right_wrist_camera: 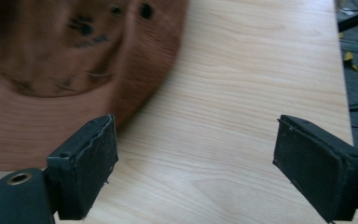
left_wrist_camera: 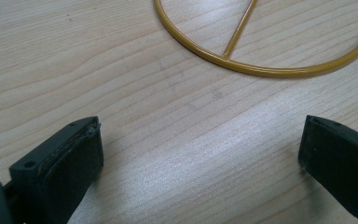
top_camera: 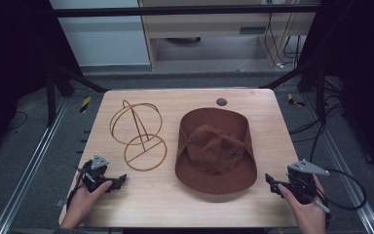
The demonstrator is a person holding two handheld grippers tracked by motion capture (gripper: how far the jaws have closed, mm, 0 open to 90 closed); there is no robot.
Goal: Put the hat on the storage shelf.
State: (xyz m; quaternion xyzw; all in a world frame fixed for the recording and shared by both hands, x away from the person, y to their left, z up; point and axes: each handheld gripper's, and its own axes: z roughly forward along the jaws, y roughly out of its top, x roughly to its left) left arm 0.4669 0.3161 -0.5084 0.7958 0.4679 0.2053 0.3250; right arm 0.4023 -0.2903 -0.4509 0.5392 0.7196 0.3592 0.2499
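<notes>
Pale wooden tabletop (top_camera: 185, 204) under dark curtains, grey floor beyond. Brown felt hat (top_camera: 215, 148) lying crown-up right of centre, long axis near-to-far; gold wire stand (top_camera: 140, 134) upright just left of it, apart. Right claw (top_camera: 274, 184) at the near right edge, jaws spread and empty, hat brim close ahead to its left. Left claw (top_camera: 118, 181) spread and empty too, stand's base ring (left_wrist_camera: 265, 70) near ahead. Probably the hat onto the stand next, with the right hand the nearer of the 2.

We see a lab: a wooden bench (top_camera: 185, 204) inside a black metal frame (top_camera: 185, 10), loose cables (top_camera: 277, 44) on grey carpet (top_camera: 19, 146).
</notes>
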